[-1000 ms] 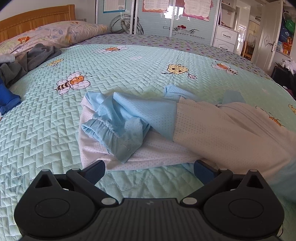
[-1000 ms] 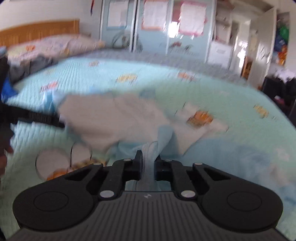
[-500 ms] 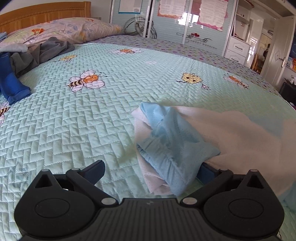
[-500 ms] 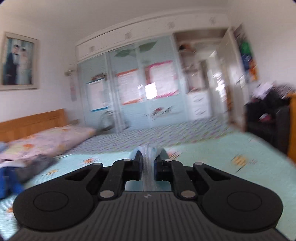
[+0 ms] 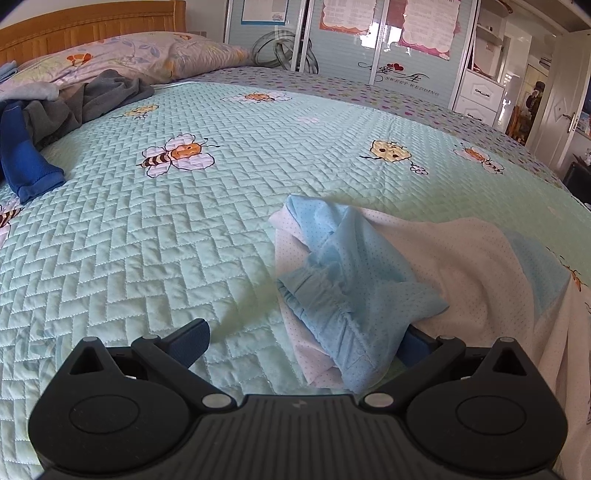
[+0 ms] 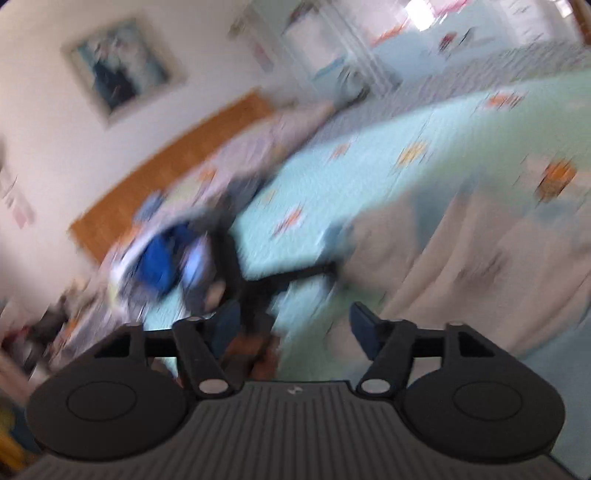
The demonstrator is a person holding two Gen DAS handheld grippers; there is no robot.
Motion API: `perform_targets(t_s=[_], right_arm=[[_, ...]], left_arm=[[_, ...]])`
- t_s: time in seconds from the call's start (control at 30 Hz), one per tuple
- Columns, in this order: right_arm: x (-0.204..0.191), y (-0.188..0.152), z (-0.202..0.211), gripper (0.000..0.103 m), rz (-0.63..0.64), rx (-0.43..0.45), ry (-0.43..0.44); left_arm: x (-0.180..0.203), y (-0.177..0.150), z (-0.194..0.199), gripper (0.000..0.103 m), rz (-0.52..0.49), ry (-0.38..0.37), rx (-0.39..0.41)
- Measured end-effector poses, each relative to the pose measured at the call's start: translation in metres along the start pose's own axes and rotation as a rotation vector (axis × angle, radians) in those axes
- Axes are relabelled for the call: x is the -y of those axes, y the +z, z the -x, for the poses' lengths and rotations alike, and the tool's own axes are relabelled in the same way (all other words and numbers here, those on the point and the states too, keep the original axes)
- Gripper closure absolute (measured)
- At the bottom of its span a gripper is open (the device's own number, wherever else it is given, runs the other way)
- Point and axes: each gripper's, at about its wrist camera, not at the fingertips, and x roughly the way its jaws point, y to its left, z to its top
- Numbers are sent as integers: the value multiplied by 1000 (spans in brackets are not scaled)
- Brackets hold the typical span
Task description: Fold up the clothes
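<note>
A white and light-blue garment [image 5: 369, 280] lies bunched on the green quilted bed [image 5: 184, 229], right of centre in the left wrist view. Its blue sleeve drapes over my left gripper's right finger. My left gripper [image 5: 303, 341] is open wide, low over the bed, with the garment's near edge between its fingers. The right wrist view is heavily blurred. My right gripper [image 6: 291, 326] is open and empty, tilted, with the pale garment [image 6: 461, 258] to its right.
A pile of grey clothes [image 5: 85, 99] and a dark blue garment [image 5: 26, 166] lie at the bed's far left by the pillow [image 5: 147, 51]. A wooden headboard [image 5: 85, 26] stands behind. Wardrobe doors [image 5: 369, 44] and a white door [image 5: 561, 99] stand beyond the bed.
My right gripper has opened and let go of the garment's light-blue edge, and it swung sharply to the left. The garment has shifted right relative to my left gripper.
</note>
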Motion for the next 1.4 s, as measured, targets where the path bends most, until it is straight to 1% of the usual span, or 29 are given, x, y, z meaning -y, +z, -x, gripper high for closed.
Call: perform_targets(t_s=[0.03, 0.07, 0.1, 0.17, 0.23, 0.27, 0.3, 0.37, 0.43, 0.5, 0.53, 0.57, 0.6, 0.63, 0.67, 0.7, 0.77, 0.8, 0.83, 0.93, 0.97, 1.0, 1.03, 1.07, 1.1, 1.13, 1.2, 1.3, 1.4], right_arm=[[8, 14, -1, 18, 3, 51, -105], [18, 25, -6, 16, 9, 80, -198], [29, 36, -14, 16, 21, 91, -266], [54, 51, -37, 16, 21, 66, -359], [79, 59, -52, 16, -30, 66, -455], [90, 61, -57, 16, -81, 75, -462], [101, 61, -63, 15, -146, 66, -439], [113, 58, -84, 15, -217, 4, -379], [114, 54, -110, 15, -195, -47, -353], [108, 48, -132, 17, -122, -48, -384], [105, 47, -139, 29, -90, -35, -409], [103, 46, -142, 38, -70, -20, -431], [103, 46, -143, 59, -71, -5, -437], [104, 47, -139, 82, -98, 12, -416], [105, 49, -132, 90, -126, 38, -390], [103, 50, -123, 93, -149, 73, -367], [101, 54, -102, 93, -188, 148, -319], [100, 57, -92, 96, -200, 174, -295], [98, 60, -83, 100, -204, 189, -272], [90, 65, -59, 100, -228, 218, -202], [87, 66, -55, 100, -219, 212, -186], [83, 67, -54, 99, -194, 189, -176], [77, 67, -56, 96, -158, 161, -207], [71, 66, -59, 93, -111, 128, -280], [66, 63, -64, 73, -65, 98, -343], [63, 58, -69, 39, -27, 79, -385], [62, 49, -78, 8, 9, 84, -404], [65, 43, -93, 9, 32, 79, -402], [66, 40, -118, 10, 139, 34, -499]], left_arm=[[1, 0, 0, 1, -5, 0, 1], [2, 0, -1, 1, -10, -1, 0], [3, 0, -2, 1, -15, -1, 1], [2, 1, -3, 1, -18, 0, 2], [0, 1, -5, 1, -7, -1, -4], [-1, 2, -6, 1, 1, -5, -9], [-1, 2, -7, 1, 5, -7, -12], [2, 3, -9, 1, -1, -4, -17], [4, 2, -9, 1, -17, -2, -13], [5, 2, -9, 1, -26, 3, -9], [4, 2, -9, 1, -24, 3, -9], [4, 2, -10, 1, -21, 2, -12], [3, 3, -11, 1, -17, 1, -16], [2, 3, -12, 1, -15, 1, -18], [2, 3, -12, 1, -13, 2, -19], [2, 3, -12, 1, -12, 1, -18], [2, 4, -12, 1, -9, 0, -16], [2, 4, -12, 1, -8, 0, -15], [2, 4, -12, 1, -9, 0, -14], [2, 4, -11, 1, -7, 7, -8], [1, 4, -11, 1, -4, 9, -5], [1, 4, -11, 1, -3, 11, -3], [2, 4, -10, 1, -5, 14, -1], [2, 3, -10, 1, -9, 19, -1], [3, 3, -9, 1, -13, 22, 1], [3, 2, -9, 1, -17, 24, 4], [3, 2, -9, 1, -19, 25, 5], [4, 2, -11, 1, -20, 23, 1], [6, 2, -13, 1, -27, 22, -3]])
